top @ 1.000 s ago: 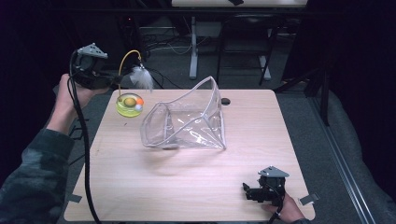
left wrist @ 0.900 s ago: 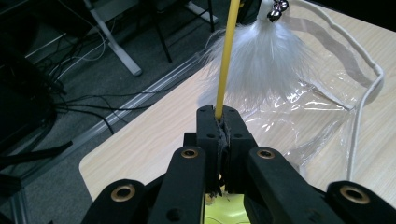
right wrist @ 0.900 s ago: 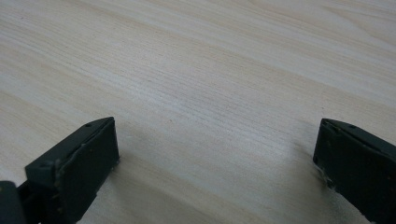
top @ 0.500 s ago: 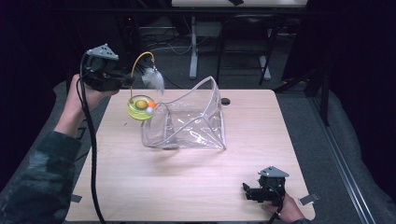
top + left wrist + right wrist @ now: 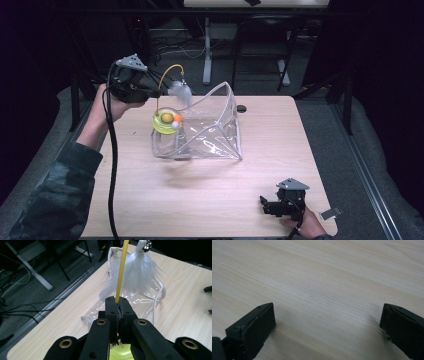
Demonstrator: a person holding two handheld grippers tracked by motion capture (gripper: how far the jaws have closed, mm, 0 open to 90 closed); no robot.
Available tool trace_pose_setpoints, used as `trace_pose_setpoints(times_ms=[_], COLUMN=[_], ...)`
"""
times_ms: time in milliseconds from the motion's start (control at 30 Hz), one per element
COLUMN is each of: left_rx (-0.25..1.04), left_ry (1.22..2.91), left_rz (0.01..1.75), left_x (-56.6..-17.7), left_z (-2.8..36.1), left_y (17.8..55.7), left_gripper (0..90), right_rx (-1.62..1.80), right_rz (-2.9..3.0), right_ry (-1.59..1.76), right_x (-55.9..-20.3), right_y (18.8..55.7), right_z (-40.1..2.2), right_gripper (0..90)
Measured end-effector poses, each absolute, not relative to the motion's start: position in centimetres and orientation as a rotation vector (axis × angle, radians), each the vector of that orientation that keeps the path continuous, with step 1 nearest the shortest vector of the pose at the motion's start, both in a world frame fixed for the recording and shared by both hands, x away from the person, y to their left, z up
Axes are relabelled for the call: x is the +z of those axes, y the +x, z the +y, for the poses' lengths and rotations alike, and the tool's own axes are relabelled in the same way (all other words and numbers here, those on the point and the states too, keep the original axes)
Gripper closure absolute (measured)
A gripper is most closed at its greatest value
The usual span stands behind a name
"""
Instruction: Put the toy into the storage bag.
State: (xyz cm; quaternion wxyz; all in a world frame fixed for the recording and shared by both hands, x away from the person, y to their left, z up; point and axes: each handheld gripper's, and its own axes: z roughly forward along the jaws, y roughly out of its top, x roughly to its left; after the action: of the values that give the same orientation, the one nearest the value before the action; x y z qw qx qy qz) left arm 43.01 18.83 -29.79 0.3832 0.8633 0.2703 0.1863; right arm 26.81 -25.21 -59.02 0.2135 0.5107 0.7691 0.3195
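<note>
A cat toy hangs from my left gripper (image 5: 150, 93): a curved yellow wire (image 5: 165, 75) with a white feather tuft (image 5: 181, 93) at its tip and a yellow round base (image 5: 164, 122) carrying small orange and white balls. In the left gripper view the jaws (image 5: 117, 305) are shut on the yellow wire (image 5: 121, 267), with the feather (image 5: 140, 277) beyond. The base hangs at the left mouth of a clear plastic bag (image 5: 212, 132) that stands open on the table. My right gripper (image 5: 268, 206) rests at the table's near right, its jaws (image 5: 328, 325) open with nothing between them.
The light wooden table (image 5: 210, 200) ends at a dark floor with cables and desk legs (image 5: 207, 55) behind. A small dark hole (image 5: 242, 108) lies in the tabletop behind the bag. A grey clip (image 5: 330, 213) sits by the right hand.
My left hand has carried the toy to the right, from off the table's left edge to the bag's left mouth. The right gripper has stayed put.
</note>
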Motion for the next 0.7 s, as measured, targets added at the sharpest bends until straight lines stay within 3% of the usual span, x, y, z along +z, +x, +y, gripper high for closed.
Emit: trace_pose_setpoints(times_ms=[700], left_rx=[0.383], left_ry=[2.242], left_rz=[0.714], left_x=[-33.5], left_z=[17.3], left_y=[44.5], left_gripper=[88.1], right_rx=[0.892], right_rz=[2.136], right_ry=[1.420], right_x=[-59.0], right_y=[26.8], right_z=[-25.2], right_gripper=[0.0])
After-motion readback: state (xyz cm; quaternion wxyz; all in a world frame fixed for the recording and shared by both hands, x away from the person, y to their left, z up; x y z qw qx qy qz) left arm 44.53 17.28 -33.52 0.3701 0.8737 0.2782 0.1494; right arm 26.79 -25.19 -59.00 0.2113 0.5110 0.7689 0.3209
